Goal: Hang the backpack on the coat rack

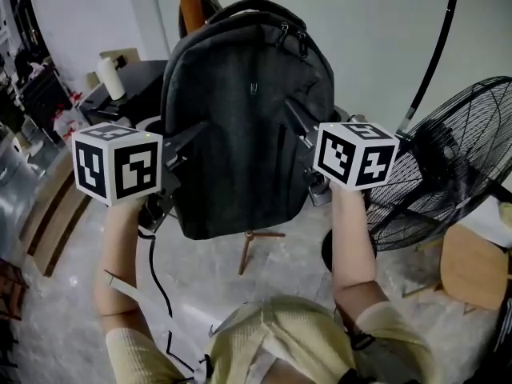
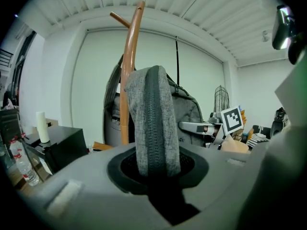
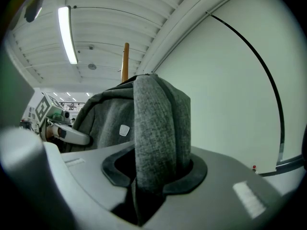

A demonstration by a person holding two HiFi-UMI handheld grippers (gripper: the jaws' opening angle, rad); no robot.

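Note:
In the head view a dark grey backpack [image 1: 240, 126] is held upright in front of the wooden coat rack [image 1: 190, 2], whose pole rises behind it. Its top handle [image 1: 256, 6] lies beside the pole; whether it rests on a hook I cannot tell. My left gripper [image 1: 194, 137] is shut on the backpack's left side and my right gripper [image 1: 293, 115] on its right side. In the left gripper view a fold of the backpack [image 2: 153, 123] with a zipper is clamped, the rack pole [image 2: 128, 80] behind it. In the right gripper view a fold of grey backpack fabric [image 3: 158, 133] is clamped.
A large standing fan [image 1: 448, 174] is close on the right, with a wooden stool [image 1: 472, 266] below it. A black cabinet [image 1: 136, 82] with a white roll stands at the back left. A black cable [image 1: 160, 286] trails over the floor. The rack's legs [image 1: 252, 246] show under the backpack.

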